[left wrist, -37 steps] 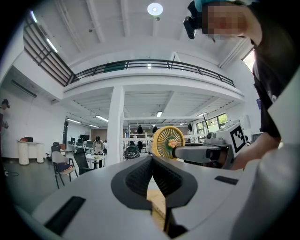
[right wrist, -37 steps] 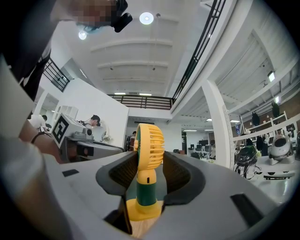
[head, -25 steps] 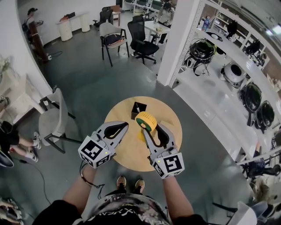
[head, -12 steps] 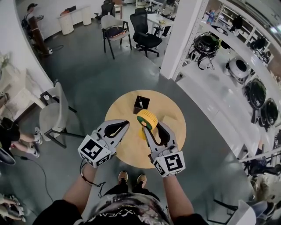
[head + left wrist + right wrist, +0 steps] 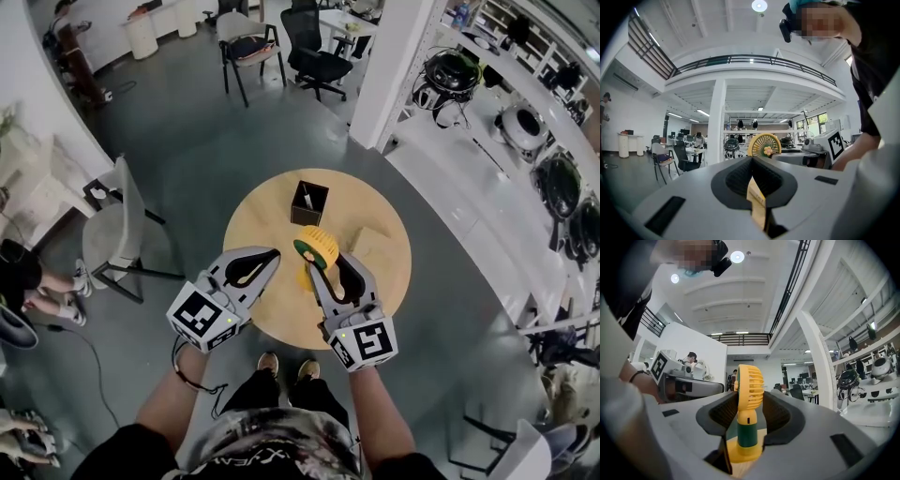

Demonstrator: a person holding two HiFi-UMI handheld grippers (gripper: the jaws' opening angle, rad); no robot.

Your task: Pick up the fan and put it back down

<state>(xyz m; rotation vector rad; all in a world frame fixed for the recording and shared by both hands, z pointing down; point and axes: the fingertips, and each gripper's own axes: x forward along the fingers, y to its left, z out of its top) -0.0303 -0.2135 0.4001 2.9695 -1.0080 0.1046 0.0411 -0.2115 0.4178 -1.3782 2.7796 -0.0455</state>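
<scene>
The right gripper (image 5: 749,404) is clamped on the fan (image 5: 749,380): its own view shows the two dark ribbed pads pressing the sides of the yellow grille head, with the green neck and yellow base hanging below between the jaws, right at the wooden top; whether the base touches the wood cannot be told. The head view gives the same grip from above, the right gripper (image 5: 323,267) reaching over the near half of the round wooden table (image 5: 375,234) with the fan (image 5: 317,246) upright at its tips, near the table's middle. The left gripper (image 5: 752,159) has its jaws brought together with nothing between them, only a strip of table showing through the gap below. In the head view the left gripper (image 5: 267,255) lies just beside the fan, on its left and not touching it. Only the left gripper view shows the fan (image 5: 764,144) face-on, with its radial grille and a small centre piece. Only the head view shows the black open box (image 5: 309,202) standing beyond the fan on the table, and the grey chair (image 5: 117,239) on the floor to the left.
</scene>
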